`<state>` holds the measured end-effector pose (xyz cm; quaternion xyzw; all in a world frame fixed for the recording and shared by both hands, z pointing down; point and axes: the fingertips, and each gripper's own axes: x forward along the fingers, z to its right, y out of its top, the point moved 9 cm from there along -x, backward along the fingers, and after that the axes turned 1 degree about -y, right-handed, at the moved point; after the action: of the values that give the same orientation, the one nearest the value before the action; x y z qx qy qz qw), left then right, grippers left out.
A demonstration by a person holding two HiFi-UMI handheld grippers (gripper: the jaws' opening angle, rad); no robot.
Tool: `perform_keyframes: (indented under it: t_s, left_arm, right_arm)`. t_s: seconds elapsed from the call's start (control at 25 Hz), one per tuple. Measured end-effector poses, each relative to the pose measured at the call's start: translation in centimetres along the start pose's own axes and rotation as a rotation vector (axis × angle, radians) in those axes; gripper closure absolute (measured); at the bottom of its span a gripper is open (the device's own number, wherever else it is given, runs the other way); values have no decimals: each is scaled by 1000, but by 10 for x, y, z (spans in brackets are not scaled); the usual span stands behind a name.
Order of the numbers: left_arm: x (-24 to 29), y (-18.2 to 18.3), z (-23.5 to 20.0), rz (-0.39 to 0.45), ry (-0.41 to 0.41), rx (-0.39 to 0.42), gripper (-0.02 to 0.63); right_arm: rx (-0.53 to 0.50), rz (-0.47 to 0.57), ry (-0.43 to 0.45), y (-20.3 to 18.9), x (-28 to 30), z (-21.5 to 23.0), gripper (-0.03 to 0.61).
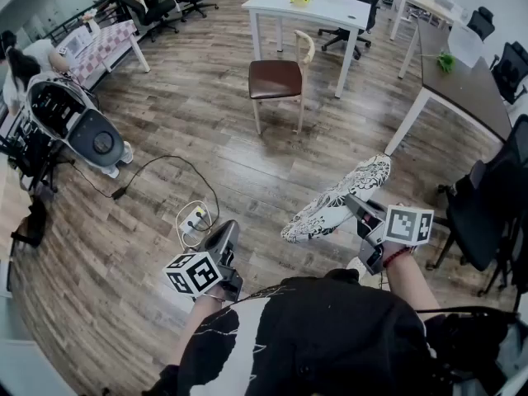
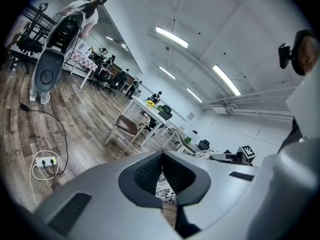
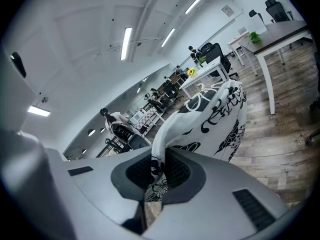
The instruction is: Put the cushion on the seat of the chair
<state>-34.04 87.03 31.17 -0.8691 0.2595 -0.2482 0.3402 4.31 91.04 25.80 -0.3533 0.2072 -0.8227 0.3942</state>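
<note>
Right gripper [image 1: 356, 207] is clamped on the edge of the cushion [image 1: 330, 205], held up in the air near me, well apart from the chair [image 1: 276, 79] farther off. Left gripper [image 1: 225, 231] is closed and empty. I'd walk it over and only let go once it's flat on the seat.

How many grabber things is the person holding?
2. The left gripper is low near the middle, shut and empty. The right gripper is to its right, shut on the cushion.
</note>
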Motion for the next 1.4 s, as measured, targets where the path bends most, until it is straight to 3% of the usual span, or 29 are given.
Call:
perform_keyframes:
  t_s: [0.64, 1.12, 1.4]
  left_arm:
    - [33, 10, 4, 17, 1, -1, 603]
    - [134, 84, 8, 96, 64, 42, 603]
    - [210, 104, 4, 100, 108, 29, 603]
  right_arm:
    - [10, -50, 48, 21, 32, 15, 551]
    - [-25, -144, 129, 136, 131, 61, 551]
    - [-57, -188, 187, 206, 179, 97, 551]
